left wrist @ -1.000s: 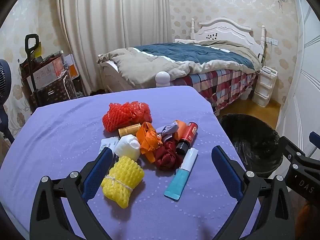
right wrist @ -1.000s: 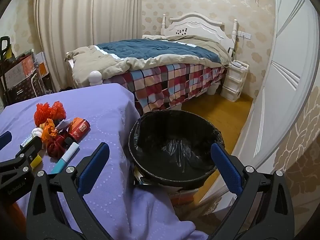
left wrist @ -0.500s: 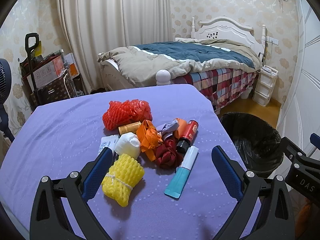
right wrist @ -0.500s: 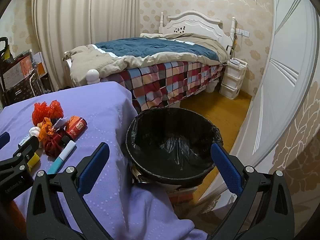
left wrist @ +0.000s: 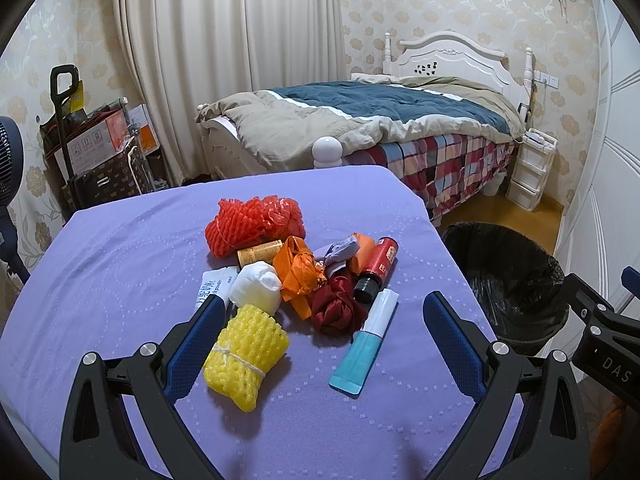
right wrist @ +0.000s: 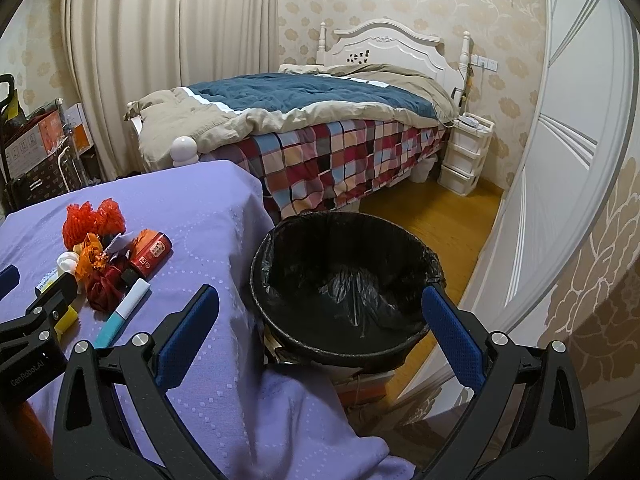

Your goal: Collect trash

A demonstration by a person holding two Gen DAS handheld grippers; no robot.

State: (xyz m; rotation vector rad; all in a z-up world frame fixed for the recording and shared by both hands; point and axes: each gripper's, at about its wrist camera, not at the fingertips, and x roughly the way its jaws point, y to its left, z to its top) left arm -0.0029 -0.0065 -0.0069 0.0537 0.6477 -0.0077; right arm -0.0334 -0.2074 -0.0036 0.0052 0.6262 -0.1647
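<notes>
A heap of trash lies on the purple-covered table (left wrist: 120, 264): yellow foam net (left wrist: 245, 352), white wad (left wrist: 256, 286), red-orange foam net (left wrist: 252, 224), orange wrapper (left wrist: 300, 270), dark red wrapper (left wrist: 336, 308), red bottle (left wrist: 378, 270) and teal tube (left wrist: 366, 346). My left gripper (left wrist: 320, 320) hangs open just above the near side of the heap, nothing held. My right gripper (right wrist: 320, 312) is open and empty over the black-lined bin (right wrist: 344, 280) beside the table. The same heap appears at left in the right wrist view, with the teal tube (right wrist: 124, 308) nearest.
A bed (left wrist: 380, 120) with a checked cover stands behind the table. White plastic drawers (right wrist: 464, 156) sit by the headboard. Boxes and a cart (left wrist: 92, 152) line the left wall, a fan (left wrist: 8, 168) at far left. A white door (right wrist: 560, 160) flanks the bin.
Both grippers have drifted slightly; the heap sits a little nearer and lower between the left fingers, and the bin has shifted slightly in the right view. Nothing was grasped.
</notes>
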